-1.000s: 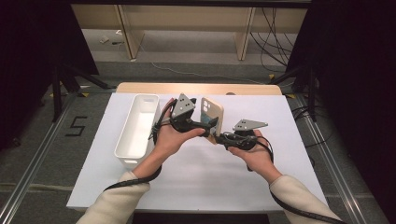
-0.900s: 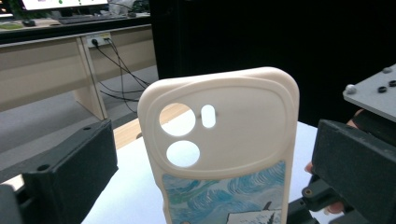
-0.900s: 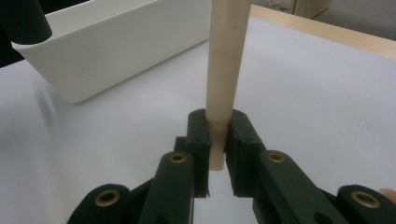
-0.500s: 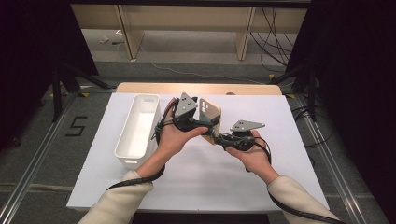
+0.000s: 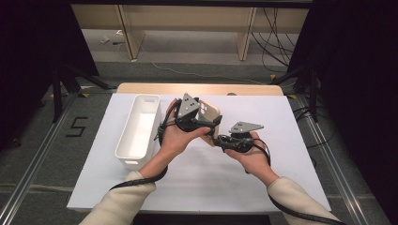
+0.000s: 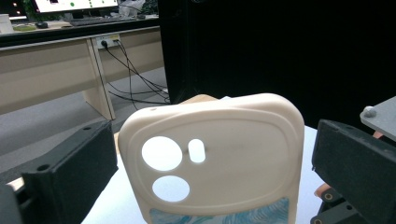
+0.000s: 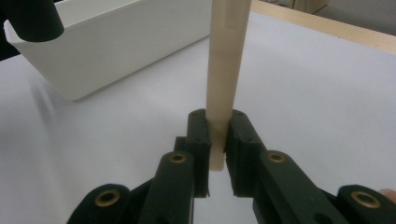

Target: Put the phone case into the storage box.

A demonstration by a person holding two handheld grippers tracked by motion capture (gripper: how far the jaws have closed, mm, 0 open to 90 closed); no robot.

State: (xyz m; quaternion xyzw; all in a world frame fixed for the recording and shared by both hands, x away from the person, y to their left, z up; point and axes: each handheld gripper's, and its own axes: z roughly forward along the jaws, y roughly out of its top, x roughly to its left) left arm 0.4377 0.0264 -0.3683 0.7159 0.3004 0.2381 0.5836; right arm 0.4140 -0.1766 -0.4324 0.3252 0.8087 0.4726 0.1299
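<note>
Case handover above mid-desk.
High view: both grippers, left (image 5: 213, 123) and right (image 5: 220, 139), meet at the cream case (image 5: 209, 115), lifted off the desk (image 5: 281, 140) beside the bin (image 5: 123, 151); open room toward the right edge. Left gripper view: fingers (image 6: 70, 172) spread wide around the case (image 6: 224, 154), not touching. Right gripper view: fingers (image 7: 198, 135) clamp its thin edge (image 7: 224, 70), holding it upright.

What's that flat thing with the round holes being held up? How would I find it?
Look above the white table, right of the long white plastic bin. The cream phone case stands upright between two black grippers. Its round camera holes set it apart.
</note>
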